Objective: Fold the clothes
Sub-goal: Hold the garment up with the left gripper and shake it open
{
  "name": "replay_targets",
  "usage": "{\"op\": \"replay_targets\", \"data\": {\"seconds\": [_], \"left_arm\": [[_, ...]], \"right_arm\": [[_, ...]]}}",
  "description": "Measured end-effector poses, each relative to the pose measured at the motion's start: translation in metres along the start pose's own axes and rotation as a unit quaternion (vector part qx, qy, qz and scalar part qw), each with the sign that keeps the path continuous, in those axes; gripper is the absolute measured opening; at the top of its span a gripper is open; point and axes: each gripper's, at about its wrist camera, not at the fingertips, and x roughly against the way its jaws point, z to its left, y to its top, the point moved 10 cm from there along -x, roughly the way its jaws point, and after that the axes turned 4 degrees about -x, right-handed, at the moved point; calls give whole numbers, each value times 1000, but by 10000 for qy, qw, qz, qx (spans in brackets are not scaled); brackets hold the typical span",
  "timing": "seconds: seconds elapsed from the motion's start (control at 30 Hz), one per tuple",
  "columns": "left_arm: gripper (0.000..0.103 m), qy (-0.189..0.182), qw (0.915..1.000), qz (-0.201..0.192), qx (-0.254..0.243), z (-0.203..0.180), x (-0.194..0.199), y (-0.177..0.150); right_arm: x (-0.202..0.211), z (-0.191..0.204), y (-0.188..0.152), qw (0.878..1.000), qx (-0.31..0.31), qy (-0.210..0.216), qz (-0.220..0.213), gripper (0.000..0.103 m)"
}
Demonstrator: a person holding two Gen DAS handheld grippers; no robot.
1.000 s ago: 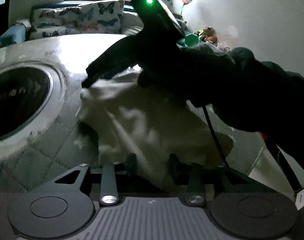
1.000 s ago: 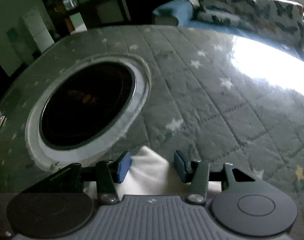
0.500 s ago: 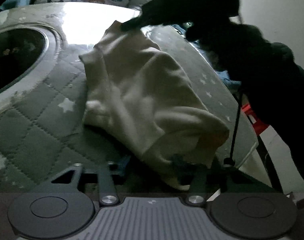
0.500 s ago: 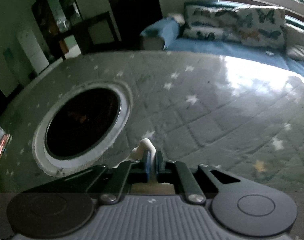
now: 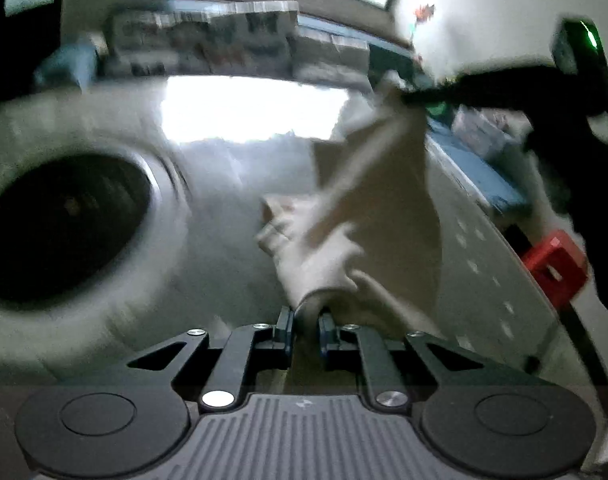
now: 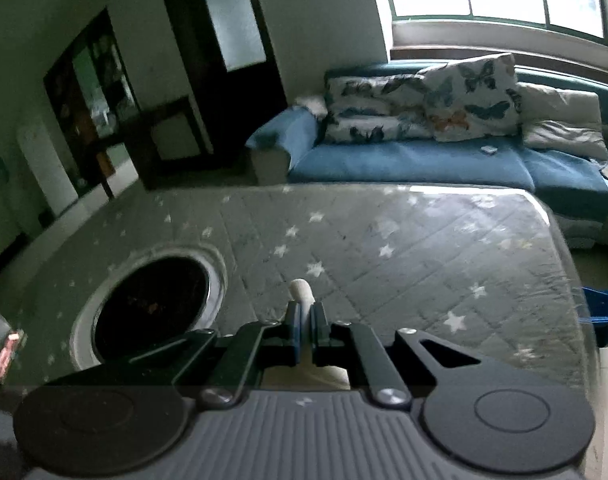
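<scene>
Left wrist view, blurred: cream garment [image 5: 368,208], soft knit-looking cloth, hangs stretched between both grippers above the worktop [image 5: 231,216]. Left gripper [image 5: 306,322] has a thick rolled fold of that cloth between its blue pads; jaws closing on it, narrow gap, cloth bulging out past the tips. Far upper corner of the garment is pinched by the right gripper [image 5: 414,96], seen here as a dark silhouette with a green light on its body. Cloth sags in loose diagonal folds between the two pinch points; whether its lower edge touches the worktop cannot be told.

Right wrist view, sharp: right gripper [image 6: 304,322] jaws closed tight on a thin strip of the cream garment [image 6: 302,292], small rounded nub poking out past the pads. Worktop [image 6: 404,248] wears a grey-green quilted cover, diamond stitching, pale stars, glossy sheen. Round dark hole [image 6: 151,304] with a pale ring rim is set in it at left. Blue sofa [image 6: 404,160] beyond, butterfly-print cushions [image 6: 420,104] on it.
</scene>
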Motion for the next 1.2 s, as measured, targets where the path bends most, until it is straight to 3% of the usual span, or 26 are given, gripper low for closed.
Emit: {"op": "replay_targets", "data": {"seconds": [0.17,0.37,0.5,0.63,0.77,0.83,0.93,1.2], "left_arm": [[13,80,9989,-223,-409,10,29,13],[13,-75,9971,276,-703,0,4,-23],[13,-344,9975,235,-575,-15,-1,-31],[13,-643,9943,-63,-849,-50,2,-27],[13,-1264,9820,-13,-1402,-102,-6,-46],[13,-1421,9768,90,-1598,-120,-15,-58],[13,-1515,9762,222,-1534,-127,-23,-66],[21,-1643,9815,290,-938,-116,-18,-60]], "right_arm": [[37,-19,-17,9999,-137,5,-95,1],[53,-34,-71,9990,-118,-111,409,2],[38,-35,-86,9976,-91,-100,685,6],[19,-22,-74,9980,-43,29,628,9],[-3,-13,-54,9985,-132,141,520,22],[-15,-11,-47,9983,-166,182,533,23],[-37,-6,-42,9972,-164,319,656,34],[-95,36,-45,9911,427,696,1054,44]]}}
